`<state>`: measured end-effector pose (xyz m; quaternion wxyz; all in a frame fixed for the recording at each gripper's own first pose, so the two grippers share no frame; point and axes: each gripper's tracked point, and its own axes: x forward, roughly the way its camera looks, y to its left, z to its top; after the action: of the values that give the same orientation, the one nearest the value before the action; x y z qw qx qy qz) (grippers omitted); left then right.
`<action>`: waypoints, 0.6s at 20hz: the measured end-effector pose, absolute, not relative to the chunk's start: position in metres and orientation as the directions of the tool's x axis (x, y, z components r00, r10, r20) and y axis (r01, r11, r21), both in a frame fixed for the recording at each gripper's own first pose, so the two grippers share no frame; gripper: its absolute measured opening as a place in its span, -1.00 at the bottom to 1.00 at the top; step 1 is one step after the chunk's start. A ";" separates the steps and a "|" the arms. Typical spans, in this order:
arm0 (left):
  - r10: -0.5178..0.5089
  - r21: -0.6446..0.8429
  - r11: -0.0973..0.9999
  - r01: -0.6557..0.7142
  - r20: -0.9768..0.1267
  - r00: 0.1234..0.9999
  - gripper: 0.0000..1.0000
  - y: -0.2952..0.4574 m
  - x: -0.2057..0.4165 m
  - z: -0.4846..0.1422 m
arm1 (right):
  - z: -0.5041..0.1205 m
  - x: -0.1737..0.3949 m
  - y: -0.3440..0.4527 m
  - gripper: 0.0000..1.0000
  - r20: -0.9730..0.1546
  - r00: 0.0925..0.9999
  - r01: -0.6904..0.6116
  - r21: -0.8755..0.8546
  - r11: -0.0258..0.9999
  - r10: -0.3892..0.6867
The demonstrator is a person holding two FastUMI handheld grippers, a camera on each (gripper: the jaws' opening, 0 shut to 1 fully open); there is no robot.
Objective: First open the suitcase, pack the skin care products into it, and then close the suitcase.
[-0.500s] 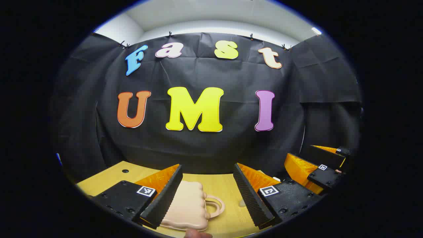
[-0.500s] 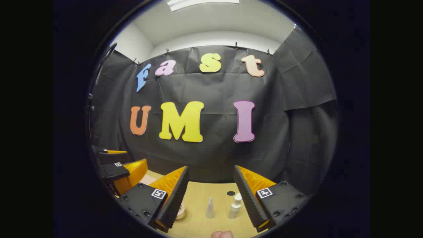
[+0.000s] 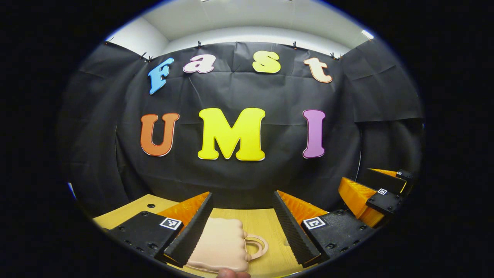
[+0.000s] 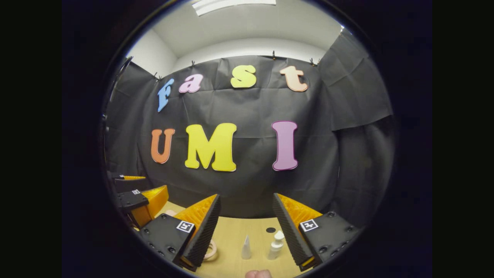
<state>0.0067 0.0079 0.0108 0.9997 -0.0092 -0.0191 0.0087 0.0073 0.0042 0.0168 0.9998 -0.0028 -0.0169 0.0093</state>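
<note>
A small peach suitcase (image 3: 222,249) with a loop handle lies closed on the wooden table (image 3: 254,218), low in the left gripper view. My left gripper (image 3: 242,227) hangs open above it, its left finger covering the case's left side. In the right gripper view a white pointed tube (image 4: 246,248) and a white pump bottle (image 4: 275,245) stand on the table (image 4: 235,231) between the fingers of my open right gripper (image 4: 247,227). The suitcase handle (image 4: 211,250) peeks out by that gripper's left finger. Each gripper appears at the edge of the other's view: right gripper (image 3: 370,197), left gripper (image 4: 141,202).
The black cloth wall closes the far side of the table just behind the objects. A small dark hole (image 4: 270,230) sits in the table top behind the bottle, and another hole (image 3: 151,205) at the far left. A fingertip (image 3: 231,274) shows at the bottom edge.
Both views have tipped slightly downward, so the wall sits higher and a bit more table shows. The suitcase, tube and bottle have not moved. Both grippers stay open.
</note>
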 end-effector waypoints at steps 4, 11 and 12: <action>0.016 -0.027 1.000 -0.015 0.039 0.999 0.96 0.006 0.007 0.010 | 0.017 0.009 0.003 0.61 0.029 0.999 -0.033 -0.016 0.999 0.033; 0.009 0.004 1.000 -0.009 0.029 1.000 0.96 0.006 0.011 -0.005 | 0.008 0.007 0.000 0.60 0.015 0.999 -0.041 -0.028 0.999 0.041; -0.004 0.018 1.000 0.003 0.004 1.000 0.96 0.004 0.010 -0.014 | 0.004 0.006 -0.003 0.61 0.007 0.999 -0.037 -0.031 0.999 0.037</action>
<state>0.0101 0.0042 -0.0143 1.0000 0.0089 -0.0019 -0.0017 0.0060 -0.0029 0.0042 0.9997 -0.0153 -0.0040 0.0185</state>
